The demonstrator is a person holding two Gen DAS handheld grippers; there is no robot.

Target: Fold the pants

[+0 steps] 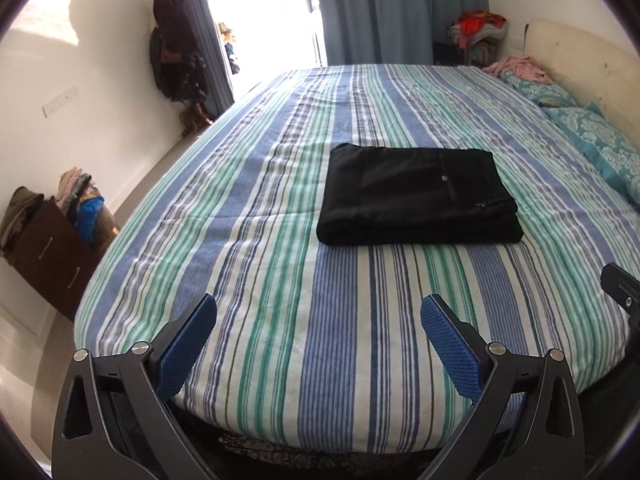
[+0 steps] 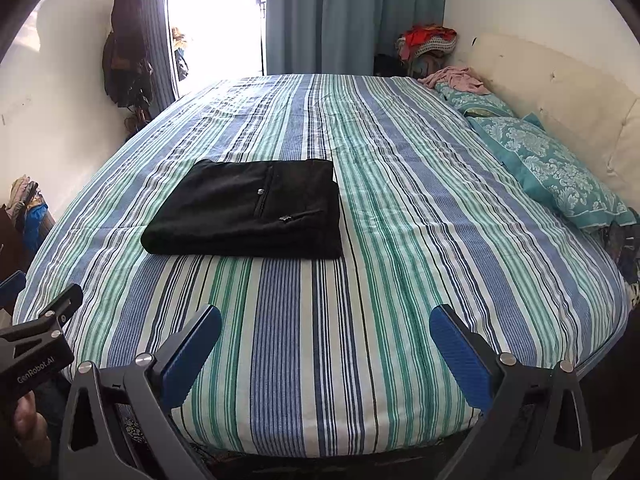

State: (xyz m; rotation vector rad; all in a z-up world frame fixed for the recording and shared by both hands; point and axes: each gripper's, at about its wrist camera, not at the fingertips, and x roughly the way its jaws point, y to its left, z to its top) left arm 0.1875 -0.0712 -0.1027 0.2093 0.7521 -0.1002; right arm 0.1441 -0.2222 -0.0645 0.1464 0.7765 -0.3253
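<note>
Black pants (image 1: 416, 194) lie folded into a flat rectangle on the striped bedspread (image 1: 280, 280), mid-bed. They also show in the right wrist view (image 2: 248, 210), left of centre. My left gripper (image 1: 318, 312) is open and empty above the bed's near edge, well short of the pants. My right gripper (image 2: 325, 322) is open and empty too, over the near edge, to the right of the pants. Part of the right gripper shows at the left wrist view's right edge (image 1: 620, 292); the left gripper shows at the right wrist view's left edge (image 2: 36, 340).
Teal patterned pillows (image 2: 552, 168) and a cream headboard (image 2: 560, 92) line the bed's right side. A pink garment (image 2: 456, 78) lies at the far right corner. A dark dresser with piled clothes (image 1: 48, 248) stands on the floor at left. Curtains (image 1: 400, 8) hang behind.
</note>
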